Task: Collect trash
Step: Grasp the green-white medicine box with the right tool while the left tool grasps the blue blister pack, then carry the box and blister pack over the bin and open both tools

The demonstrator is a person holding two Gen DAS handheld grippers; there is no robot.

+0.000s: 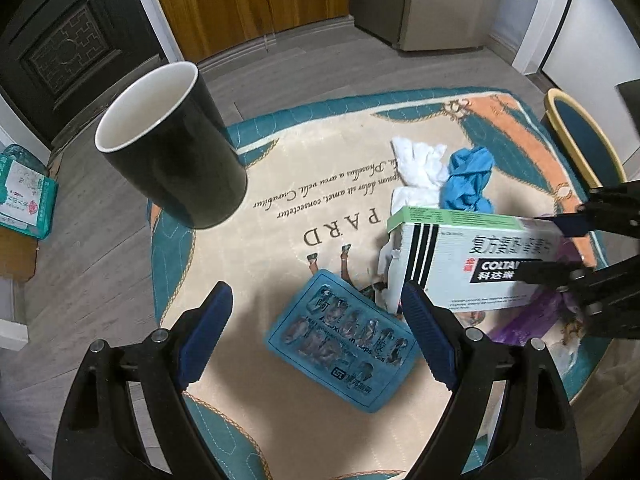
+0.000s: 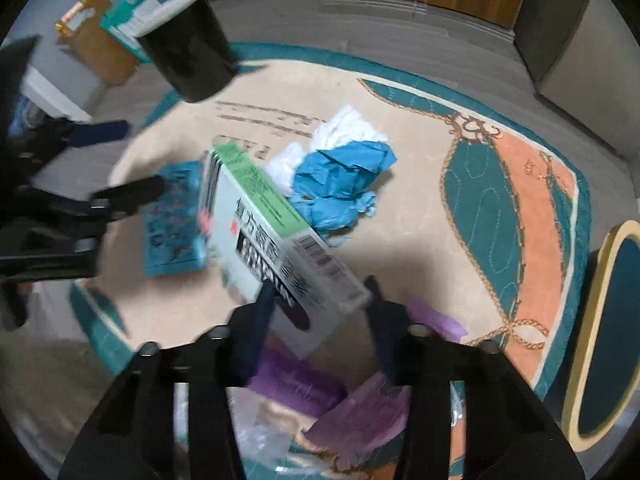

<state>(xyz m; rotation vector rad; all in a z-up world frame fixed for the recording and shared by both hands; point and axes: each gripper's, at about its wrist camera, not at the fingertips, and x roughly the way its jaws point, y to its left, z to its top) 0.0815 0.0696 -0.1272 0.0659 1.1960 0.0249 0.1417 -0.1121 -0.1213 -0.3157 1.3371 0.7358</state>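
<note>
Blister pack (image 1: 343, 342) btwn open left tongs (image 1: 316, 336); right tongs (image 2: 320, 308) clamp med box (image 2: 272, 232).

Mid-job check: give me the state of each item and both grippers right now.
left gripper: open, nothing between its pads, above the blister pack
right gripper: shut on the medicine box
medicine box: held at one end, tilted
blister pack: lying flat, untouched
black cup: upright, looks empty
white tissue: crumpled, loose
blue glove: crumpled beside the tissue
purple wrappers: lying loose beneath the right gripper

one cup (image 1: 172, 148), one medicine box (image 1: 472, 264), one blister pack (image 1: 344, 344)
</note>
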